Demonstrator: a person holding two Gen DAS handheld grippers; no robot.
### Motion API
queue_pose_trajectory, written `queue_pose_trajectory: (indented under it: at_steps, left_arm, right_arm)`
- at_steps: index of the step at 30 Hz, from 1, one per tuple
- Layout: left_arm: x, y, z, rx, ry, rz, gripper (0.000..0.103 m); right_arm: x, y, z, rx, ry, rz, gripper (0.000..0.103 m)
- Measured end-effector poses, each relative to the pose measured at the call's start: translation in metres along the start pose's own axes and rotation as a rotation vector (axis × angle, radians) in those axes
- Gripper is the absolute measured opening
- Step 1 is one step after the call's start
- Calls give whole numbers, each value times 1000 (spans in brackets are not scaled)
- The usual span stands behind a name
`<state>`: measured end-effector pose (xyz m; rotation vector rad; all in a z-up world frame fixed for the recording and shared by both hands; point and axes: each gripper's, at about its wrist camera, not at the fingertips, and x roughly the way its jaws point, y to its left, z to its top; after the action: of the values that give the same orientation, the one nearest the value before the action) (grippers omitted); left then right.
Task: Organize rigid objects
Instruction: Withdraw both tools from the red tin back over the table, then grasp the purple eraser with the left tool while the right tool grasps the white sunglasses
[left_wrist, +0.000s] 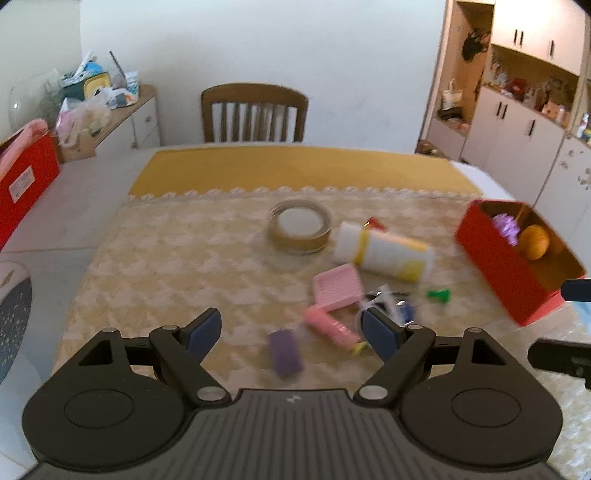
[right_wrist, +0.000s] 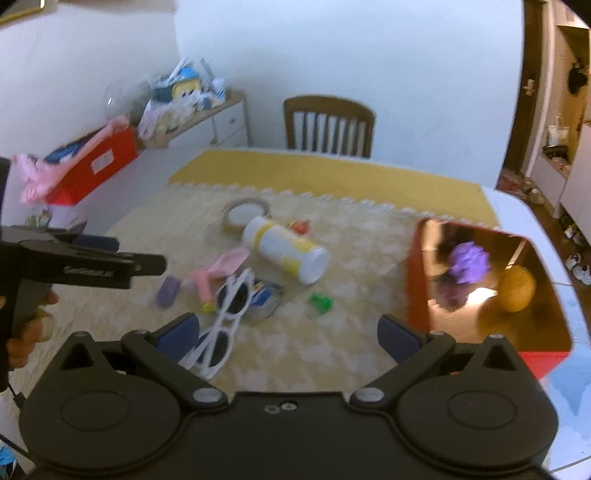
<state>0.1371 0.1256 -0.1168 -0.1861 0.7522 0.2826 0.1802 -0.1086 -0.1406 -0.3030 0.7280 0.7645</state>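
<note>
Hovering over lace cloth (left_wrist: 166, 251), left gripper (left_wrist: 291, 332) and right gripper (right_wrist: 288, 332) both spread, empty. White plastic sunglasses (right_wrist: 225, 317) beside right's left pad. Cylindrical bottle (right_wrist: 286, 249) lies mid-table; red box (right_wrist: 417, 280) at right.

Right gripper (right_wrist: 290, 334) fingers apart over white sunglasses (right_wrist: 221, 325); red box (right_wrist: 417, 280) beside.

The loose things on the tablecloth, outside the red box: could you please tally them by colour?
Pink: 2, comb and tube
Purple: 1, block
Green: 1, clip
White: 2, bottle and sunglasses
Tan: 1, tape roll
Red: 1, small piece
Blue-white: 1, packet
Total: 9
</note>
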Motion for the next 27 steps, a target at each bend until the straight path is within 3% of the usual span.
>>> queue_pose_trajectory:
  at_steps: [12, 16, 27]
  left_arm:
    - [35, 10, -26, 21, 53, 54, 84]
    - [42, 10, -28, 19, 36, 88, 84]
    - [56, 8, -31, 15, 44, 76, 79]
  right_arm:
    - [51, 50, -9, -110, 121, 42, 96]
    - [64, 61, -11, -130, 142, 52, 90]
    - [86, 67, -16, -102, 169, 55, 68]
